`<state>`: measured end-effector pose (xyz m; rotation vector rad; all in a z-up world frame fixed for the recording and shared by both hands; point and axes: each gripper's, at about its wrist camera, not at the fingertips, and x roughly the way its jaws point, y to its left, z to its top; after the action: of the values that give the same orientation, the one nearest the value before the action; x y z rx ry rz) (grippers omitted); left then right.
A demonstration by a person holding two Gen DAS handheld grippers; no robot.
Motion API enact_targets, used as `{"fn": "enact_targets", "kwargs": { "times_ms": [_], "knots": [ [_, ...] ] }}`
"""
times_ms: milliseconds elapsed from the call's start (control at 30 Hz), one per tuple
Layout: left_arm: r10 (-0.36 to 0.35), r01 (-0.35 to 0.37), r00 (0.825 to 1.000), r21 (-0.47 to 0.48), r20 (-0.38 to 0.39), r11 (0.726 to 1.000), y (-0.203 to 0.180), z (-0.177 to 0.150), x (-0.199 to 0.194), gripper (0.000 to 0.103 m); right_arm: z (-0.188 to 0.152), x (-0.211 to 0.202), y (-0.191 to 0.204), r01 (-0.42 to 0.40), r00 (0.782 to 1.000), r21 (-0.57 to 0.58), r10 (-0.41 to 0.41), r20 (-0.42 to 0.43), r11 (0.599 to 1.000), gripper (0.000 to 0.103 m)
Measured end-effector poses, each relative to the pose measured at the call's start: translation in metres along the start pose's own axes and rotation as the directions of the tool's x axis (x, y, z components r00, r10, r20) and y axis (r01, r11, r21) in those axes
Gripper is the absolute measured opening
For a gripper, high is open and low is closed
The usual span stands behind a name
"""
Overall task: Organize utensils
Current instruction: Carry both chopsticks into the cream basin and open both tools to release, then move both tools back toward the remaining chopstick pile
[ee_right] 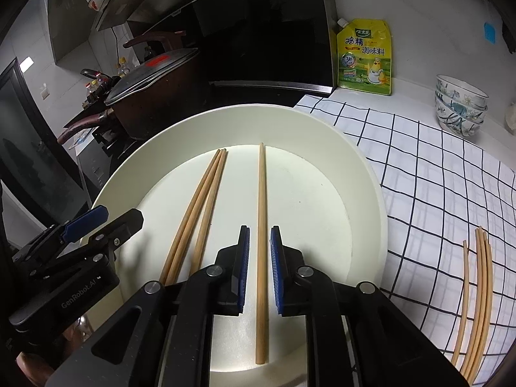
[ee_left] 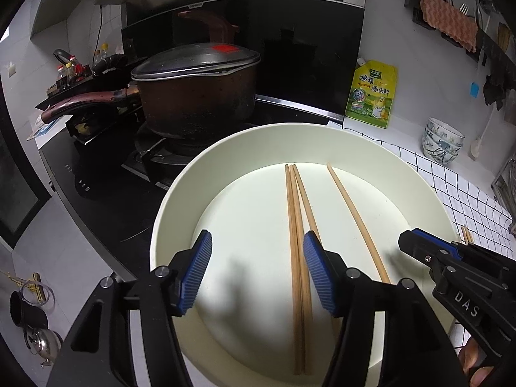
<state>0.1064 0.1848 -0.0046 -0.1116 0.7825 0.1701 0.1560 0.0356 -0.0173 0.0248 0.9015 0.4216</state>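
Four wooden chopsticks (ee_left: 298, 225) lie flat in the cream basin (ee_left: 180, 193), my left tool (ee_left: 257, 272) spread wide above its roomy floor, right tool (ee_left: 419, 245) over the near rim. From my right wrist, pads stand slightly apart, straddling a lone chopstick (ee_right: 261, 242) untouched; four more chopsticks (ee_right: 477, 290) lie on the checked surface (ee_right: 435, 177).

One cream basin (ee_right: 364, 174) holds four chopsticks: three lying bunched together (ee_right: 206, 200) and one lying apart (ee_right: 261, 225); four more chopsticks (ee_right: 477, 290) lie on the one checked cloth (ee_right: 435, 177) on the table, toward its right edge; one yellow seasoning pouch (ee_right: 366, 58) stands at the table's far edge; three patterned bowls (ee_right: 461, 106) sit stacked in one pile; one lidded pot (ee_left: 196, 93) sits on the stove; two claws, left claw (ee_left: 258, 274) and right claw (ee_right: 259, 271).
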Motion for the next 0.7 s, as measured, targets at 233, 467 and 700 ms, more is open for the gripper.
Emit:
{"fn": "enact_targets", "kwargs": {
  "times_ms": [233,467,700],
  "knots": [
    [-0.002,0.002,1.000,0.004,0.027,1.000,-0.003,-0.005,-0.019,0.067,-0.009,-0.025,0.002,0.000,0.999,-0.007,0.000,0.049,1.000,0.023],
    [-0.005,0.004,0.998,0.018,0.060,1.000,-0.014,-0.012,-0.041,0.081,-0.022,-0.055,-0.010,0.028,0.995,0.020,-0.030,0.093,0.999,0.044],
    [-0.041,0.037,0.995,0.042,0.086,0.998,-0.035,-0.023,-0.062,0.091,-0.040,-0.087,-0.030,0.076,0.988,0.046,-0.081,0.134,0.996,0.049]
  ]
}}
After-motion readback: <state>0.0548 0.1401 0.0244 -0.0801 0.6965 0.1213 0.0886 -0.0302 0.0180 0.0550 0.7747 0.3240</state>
